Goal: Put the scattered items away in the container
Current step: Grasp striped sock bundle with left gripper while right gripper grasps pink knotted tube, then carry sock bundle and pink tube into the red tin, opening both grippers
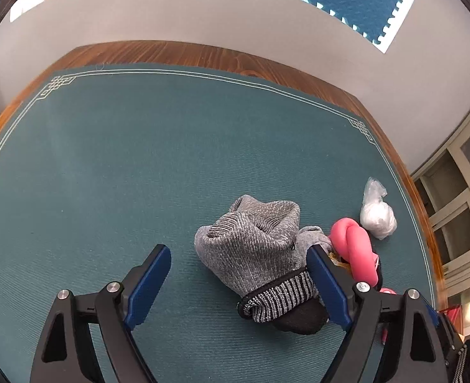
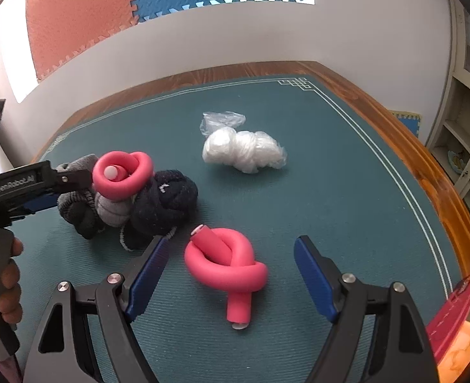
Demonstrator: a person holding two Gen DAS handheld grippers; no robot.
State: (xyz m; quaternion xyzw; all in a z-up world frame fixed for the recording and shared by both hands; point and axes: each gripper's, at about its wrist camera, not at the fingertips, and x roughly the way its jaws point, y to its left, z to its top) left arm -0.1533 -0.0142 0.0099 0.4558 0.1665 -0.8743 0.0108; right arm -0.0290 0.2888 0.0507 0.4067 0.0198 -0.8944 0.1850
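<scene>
Our right tool (image 2: 227, 282) hangs spread wide over the knotted pink foam roller (image 2: 227, 263) lying on the green desk mat (image 2: 346, 191), blue fingers either side, not touching. Our left tool (image 1: 238, 287), equally wide, hovers by the grey knitted sock bundle (image 1: 257, 239) (its right finger at the striped cuff). Beyond, a second pink foam roller (image 2: 123, 175) sits atop the dark navy sock bundle (image 2: 165, 204). Farthest, the crumpled clear plastic bag (image 2: 244, 150) lies apart.
</scene>
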